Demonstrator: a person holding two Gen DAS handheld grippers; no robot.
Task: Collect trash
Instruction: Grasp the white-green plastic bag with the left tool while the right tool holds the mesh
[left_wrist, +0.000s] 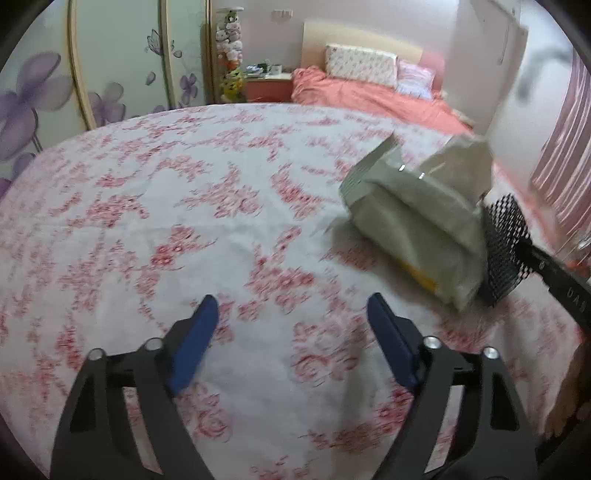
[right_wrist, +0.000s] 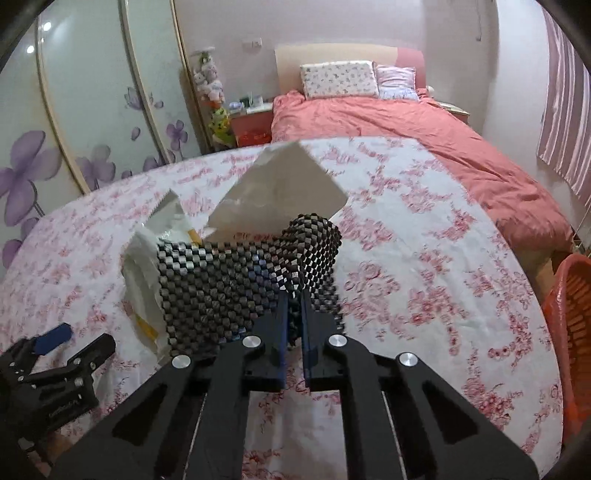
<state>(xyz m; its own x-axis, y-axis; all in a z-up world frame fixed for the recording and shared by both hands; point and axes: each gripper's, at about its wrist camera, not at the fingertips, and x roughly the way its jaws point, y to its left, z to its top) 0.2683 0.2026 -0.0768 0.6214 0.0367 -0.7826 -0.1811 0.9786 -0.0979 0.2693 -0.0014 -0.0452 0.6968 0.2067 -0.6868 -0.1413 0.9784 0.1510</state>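
Observation:
A black mesh net (right_wrist: 240, 280) is pinched at its edge by my right gripper (right_wrist: 294, 306), which is shut on it. The net lies against a crumpled whitish plastic package (right_wrist: 288, 195) with a yellow patch, on the floral tablecloth (right_wrist: 424, 277). In the left wrist view the same package (left_wrist: 417, 221) and net (left_wrist: 506, 251) sit at the right, with one right gripper finger (left_wrist: 561, 288) behind them. My left gripper (left_wrist: 291, 306) hovers over bare cloth to the left of the package, open, with nothing between its blue pads. It also shows low on the left in the right wrist view (right_wrist: 79, 339).
An orange slatted basket (right_wrist: 569, 332) stands beyond the table's right edge. A bed with a coral cover (right_wrist: 406, 122) lies behind the table, and a flowered wardrobe (right_wrist: 92, 110) lines the left wall. A hand (left_wrist: 569, 398) shows at the right edge.

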